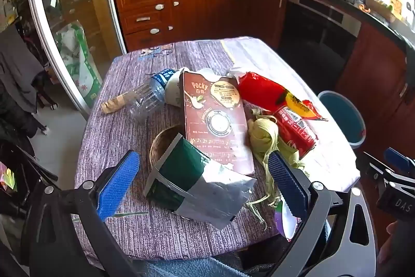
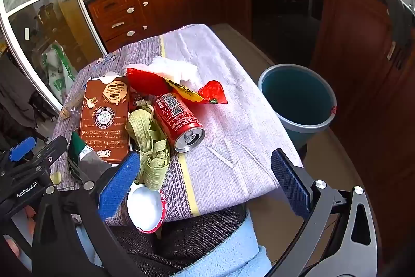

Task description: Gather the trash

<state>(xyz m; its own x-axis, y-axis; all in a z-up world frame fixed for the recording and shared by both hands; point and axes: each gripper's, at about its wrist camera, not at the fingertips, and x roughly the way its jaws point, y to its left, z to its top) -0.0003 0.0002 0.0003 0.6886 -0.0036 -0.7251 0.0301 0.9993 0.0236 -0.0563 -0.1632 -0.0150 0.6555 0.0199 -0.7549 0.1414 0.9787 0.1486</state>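
Observation:
Trash lies on the table: a brown Pocky box, a green and silver pouch, a red can, a red wrapper, knotted green leaves, a clear bottle, a white cup. My left gripper is open, its fingers on either side of the pouch. My right gripper is open and empty over the table's near right edge; the can, leaves and a white lid lie near its left finger.
A blue bin stands on the floor right of the table; it also shows in the left wrist view. A woven bowl sits behind the pouch. White tissue lies behind the wrapper. Kitchen cabinets run behind.

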